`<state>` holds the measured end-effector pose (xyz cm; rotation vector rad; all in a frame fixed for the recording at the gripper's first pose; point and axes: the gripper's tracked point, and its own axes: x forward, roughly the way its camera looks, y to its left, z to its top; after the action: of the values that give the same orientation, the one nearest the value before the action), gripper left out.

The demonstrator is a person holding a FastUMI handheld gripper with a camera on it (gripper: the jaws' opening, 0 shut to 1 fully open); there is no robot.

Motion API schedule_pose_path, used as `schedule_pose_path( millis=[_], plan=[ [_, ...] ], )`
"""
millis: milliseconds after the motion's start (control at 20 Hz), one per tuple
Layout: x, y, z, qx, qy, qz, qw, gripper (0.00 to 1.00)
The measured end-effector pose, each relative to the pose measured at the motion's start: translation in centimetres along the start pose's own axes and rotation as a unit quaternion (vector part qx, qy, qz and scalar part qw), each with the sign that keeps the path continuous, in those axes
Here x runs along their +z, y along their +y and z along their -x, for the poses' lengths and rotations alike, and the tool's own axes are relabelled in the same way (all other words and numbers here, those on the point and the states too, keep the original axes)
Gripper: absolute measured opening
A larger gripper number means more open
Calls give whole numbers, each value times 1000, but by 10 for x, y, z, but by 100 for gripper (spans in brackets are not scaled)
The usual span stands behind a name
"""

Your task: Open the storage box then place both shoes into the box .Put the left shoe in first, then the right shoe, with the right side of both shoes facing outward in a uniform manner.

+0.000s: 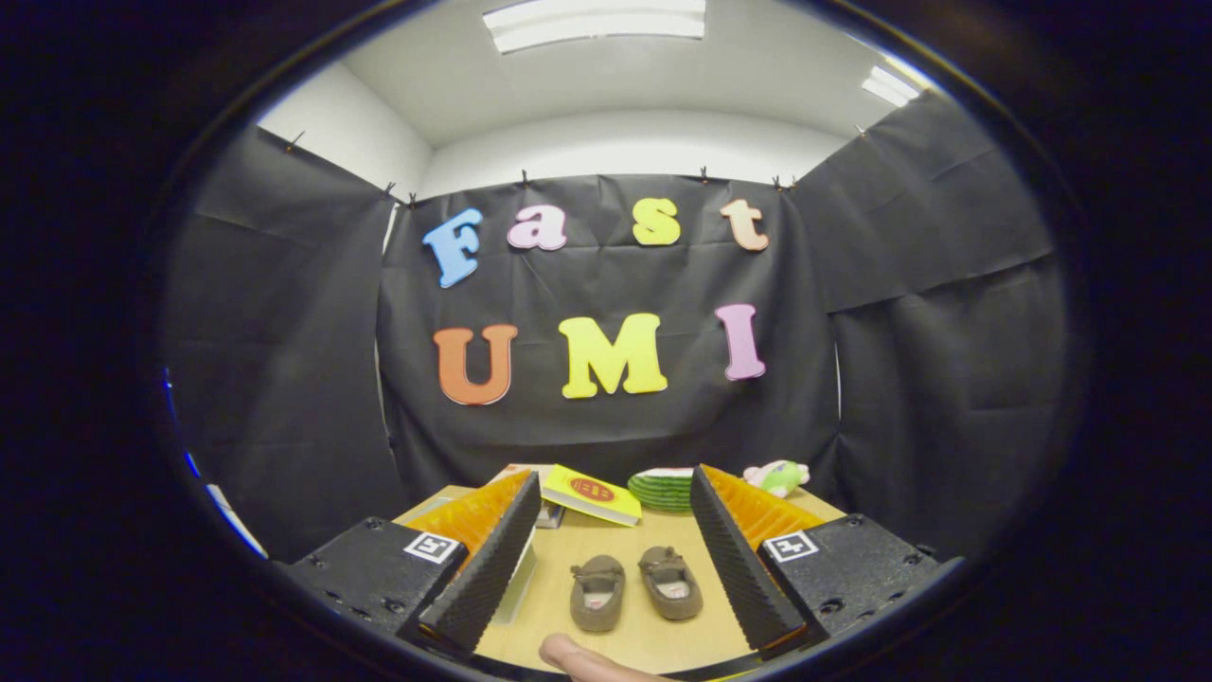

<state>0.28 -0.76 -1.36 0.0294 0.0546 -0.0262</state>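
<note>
Two small brown shoes lie side by side on the wooden table [653, 540], toes pointing away from me. The left shoe [597, 592] and the right shoe [670, 582] sit between my fingers, a little ahead of them. My gripper [615, 497] is open wide, its black ribbed pads [492, 559] with orange backs held above the table on either side of the shoes. Nothing is held. A clear box edge [519, 580] shows just behind the left finger, mostly hidden.
A yellow book [592, 494] lies beyond the shoes, with a green striped round object [663, 491] and a green and pink plush toy [778, 476] near the back wall. A person's fingertip [578, 660] shows at the table's near edge.
</note>
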Motion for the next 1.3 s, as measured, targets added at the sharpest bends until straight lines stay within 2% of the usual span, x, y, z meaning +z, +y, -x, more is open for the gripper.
schedule_pose_path(
  millis=[250, 400, 600, 700, 900, 1050, 1150, 1300],
  plan=[
    [-6, -10, -5, -14, 0, 5, 1000, 100],
    [-22, -17, -16, -21, 22, -4, 1000, 100],
    [-62, -27, -51, -28, 79, -32, 996, 100],
    [-97, -25, -72, -18, 136, -60, 989, 100],
    [-159, -1, -115, 44, 250, -133, 958, 100],
    [-190, 19, -149, 85, 303, -169, 934, 100],
    [-211, 39, -166, 118, 337, -203, 912, 100],
    [-225, 72, -185, 190, 369, -251, 875, 100]
  ],
)
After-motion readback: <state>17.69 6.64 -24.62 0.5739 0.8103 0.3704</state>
